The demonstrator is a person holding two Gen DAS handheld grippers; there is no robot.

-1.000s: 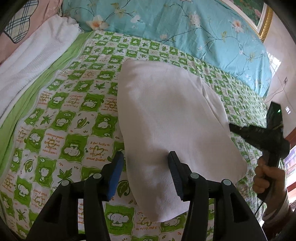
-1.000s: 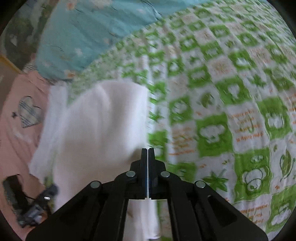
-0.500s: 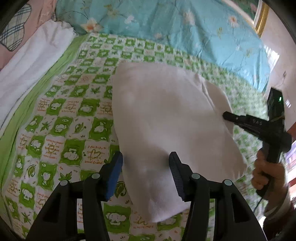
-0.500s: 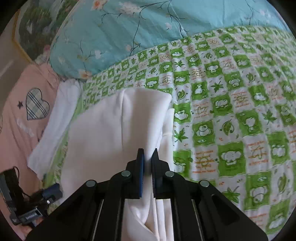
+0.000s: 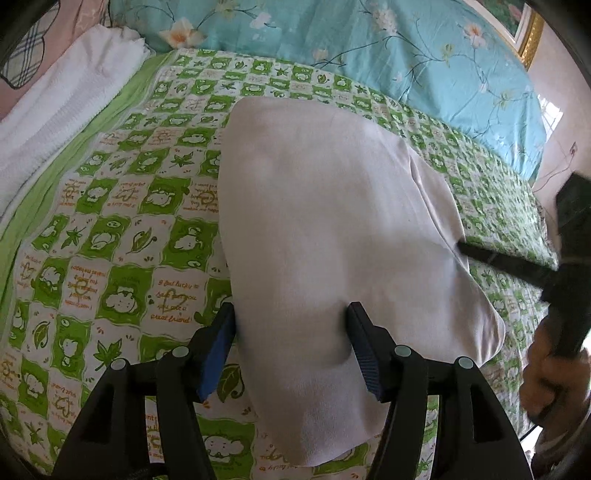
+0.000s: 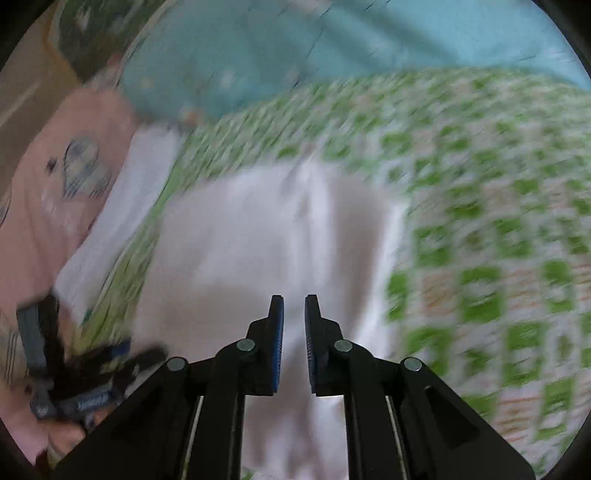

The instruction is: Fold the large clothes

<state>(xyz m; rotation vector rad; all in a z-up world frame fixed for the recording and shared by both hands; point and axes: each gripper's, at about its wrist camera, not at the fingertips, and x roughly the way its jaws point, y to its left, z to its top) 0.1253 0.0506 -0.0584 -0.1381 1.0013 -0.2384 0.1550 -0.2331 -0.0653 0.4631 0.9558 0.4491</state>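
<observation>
A folded white garment [image 5: 332, 229] lies flat on the green-and-white checked bedsheet [image 5: 110, 229]. My left gripper [image 5: 291, 321] is open, its two fingers standing over the garment's near left edge, holding nothing. My right gripper [image 6: 294, 314] is open with a narrow gap and empty, above the garment [image 6: 266, 236] in a blurred view. The right gripper also shows in the left wrist view [image 5: 517, 266] at the garment's right edge. The left gripper shows in the right wrist view [image 6: 85, 373] at lower left.
A turquoise floral quilt [image 5: 369, 48] lies across the far side of the bed. A rolled white towel [image 5: 62, 107] and a pink pillow [image 6: 48, 206] lie along the left. A gold picture frame [image 5: 532, 33] hangs at upper right.
My right gripper has let go of the garment and opened a little, and is moving fast, blurring its view. My left gripper has stayed open and shifted slightly closer over the garment.
</observation>
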